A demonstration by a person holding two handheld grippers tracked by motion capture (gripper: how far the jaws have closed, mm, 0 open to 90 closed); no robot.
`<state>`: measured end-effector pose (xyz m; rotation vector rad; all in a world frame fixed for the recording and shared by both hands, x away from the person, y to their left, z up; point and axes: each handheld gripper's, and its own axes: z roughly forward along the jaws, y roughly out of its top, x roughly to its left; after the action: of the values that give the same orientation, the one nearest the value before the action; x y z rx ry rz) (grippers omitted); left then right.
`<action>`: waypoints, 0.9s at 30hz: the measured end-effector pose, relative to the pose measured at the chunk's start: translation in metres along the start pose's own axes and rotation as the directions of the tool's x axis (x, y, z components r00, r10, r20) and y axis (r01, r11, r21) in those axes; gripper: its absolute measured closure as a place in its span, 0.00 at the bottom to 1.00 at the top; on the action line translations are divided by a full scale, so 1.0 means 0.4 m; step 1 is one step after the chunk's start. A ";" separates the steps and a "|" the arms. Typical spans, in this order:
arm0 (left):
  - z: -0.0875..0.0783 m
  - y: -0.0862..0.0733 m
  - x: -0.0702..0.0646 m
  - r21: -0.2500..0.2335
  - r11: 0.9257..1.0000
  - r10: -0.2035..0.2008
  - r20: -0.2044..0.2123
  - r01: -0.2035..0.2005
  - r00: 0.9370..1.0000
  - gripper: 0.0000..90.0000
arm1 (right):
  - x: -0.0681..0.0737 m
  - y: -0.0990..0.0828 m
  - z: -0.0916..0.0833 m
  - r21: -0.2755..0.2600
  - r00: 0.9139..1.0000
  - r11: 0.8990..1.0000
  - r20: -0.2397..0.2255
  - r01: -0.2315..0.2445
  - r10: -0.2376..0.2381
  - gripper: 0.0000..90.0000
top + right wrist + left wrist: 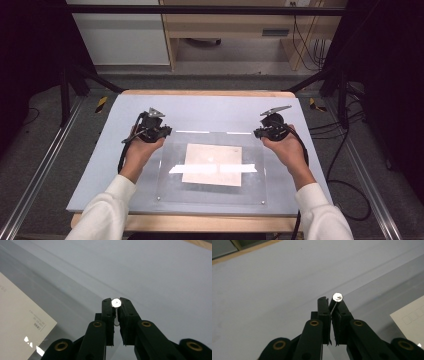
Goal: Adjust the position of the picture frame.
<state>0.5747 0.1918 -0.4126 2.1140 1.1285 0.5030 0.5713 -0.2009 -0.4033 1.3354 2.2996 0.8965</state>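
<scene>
Both hand-held grippers clamped on clear acrylic sheet (212,170).
Left hand-held gripper (159,131) and right hand-held gripper (264,132) pinch its far corners, toward counter's (210,104) far edge; paper card (212,164) beneath.

**Clear sheet and paper card on the table**

A clear plastic sheet (212,167), rectangular, with a small silver stud at each corner. Its two far corners are pinched at the studs, one in the left gripper (331,308) and one in the right gripper (115,307), jaws closed on the sheet's edge at each. The near edge, with its two studs, lies close to the table's front edge. Overhead light glares off the sheet as a white bar. Seen through the sheet: a pale cream paper card (212,164), rectangular, flat, roughly centred. Faint printed boxes and small text on the card, too small to read.
</scene>
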 end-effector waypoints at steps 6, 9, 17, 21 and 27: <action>0.028 -0.021 0.001 0.028 1.000 -0.010 -0.011 0.011 1.000 0.94 | -0.011 -0.017 0.048 0.022 1.000 1.000 -0.014 -0.011 0.011 0.92; 0.040 -0.030 0.004 0.041 0.999 -0.011 -0.014 0.012 1.000 0.94 | -0.015 -0.021 0.070 0.031 1.000 0.999 -0.021 -0.020 0.021 0.92; 0.064 -0.042 0.005 0.056 0.998 0.000 0.001 0.000 1.000 0.94 | -0.020 -0.040 0.097 0.054 0.999 0.998 -0.025 -0.031 0.032 0.92; 0.071 -0.053 0.007 0.048 0.999 -0.012 0.002 0.011 1.000 0.94 | -0.020 -0.047 0.101 0.053 0.999 0.998 -0.030 -0.030 0.031 0.92; 0.076 -0.059 0.005 0.051 0.999 -0.020 -0.007 0.020 1.000 0.94 | -0.018 -0.053 0.113 0.045 0.999 0.998 -0.018 -0.033 0.034 0.93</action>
<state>0.5808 0.1911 -0.4509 2.1435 1.1766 0.4766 0.5866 -0.1987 -0.4515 1.3930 2.3308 0.8769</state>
